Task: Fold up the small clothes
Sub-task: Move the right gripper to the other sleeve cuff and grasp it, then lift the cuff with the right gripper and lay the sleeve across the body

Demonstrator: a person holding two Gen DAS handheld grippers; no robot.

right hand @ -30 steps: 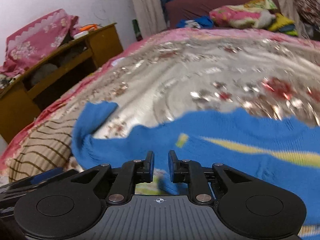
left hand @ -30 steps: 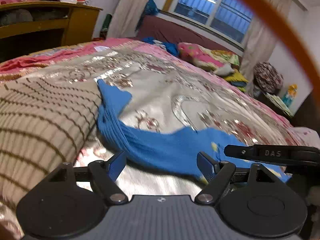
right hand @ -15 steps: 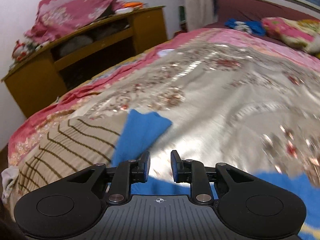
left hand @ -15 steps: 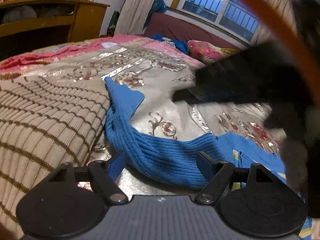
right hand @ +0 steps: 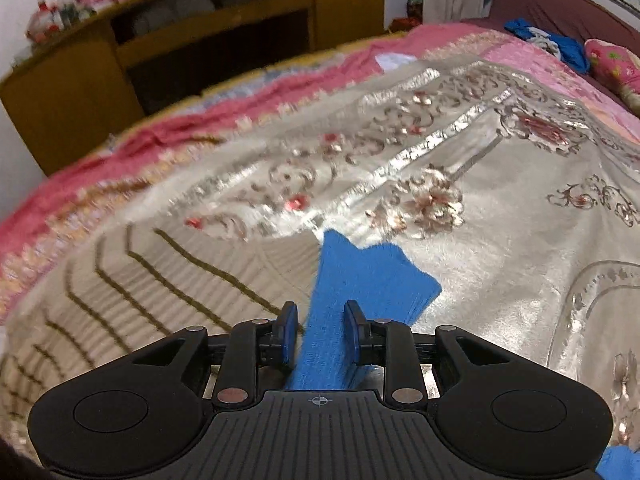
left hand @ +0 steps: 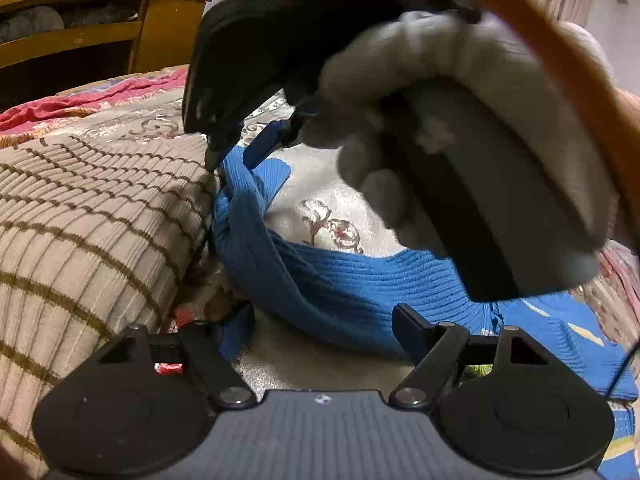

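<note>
A small blue ribbed-knit sweater (left hand: 336, 280) lies on the silvery floral-embroidered bedspread (right hand: 500, 240), w/ one sleeve stretched out toward a beige brown-striped knit cloth (left hand: 88, 216) that sits just beside it on the left. The left gripper (left hand: 324, 328) is low over the bedspread at the near edge of the sweater, jaws spread wide, one blue-padded finger either side of the thick fold of knit; nothing pinched between them, though the far finger looks to be touching the fabric. The right gripper (right hand: 320, 330) is over the sleeve end: the narrow blue strip runs up btwn its two blue pads (right hand: 289, 332), which stand partly apart, close on each side of the sleeve but w/ a sliver of gap showing on both sides, so it brackets the cloth w/o clearly clamping it. From the left wrist view the same right gripper (left hand: 240, 152) shows from the side, tips down at the sleeve end next to the striped cloth, held by a hand in a grey fuzzy glove (left hand: 460, 120); an orange cable (left hand: 568, 60) arcs across the top right. Sleeve cuff fans out flat just past the fingertips. Behind the bed stands a yellow-brown wooden shelf unit (right hand: 224, 40), and a pink quilt edge (right hand: 120, 148) runs along the bed's far side.
</note>
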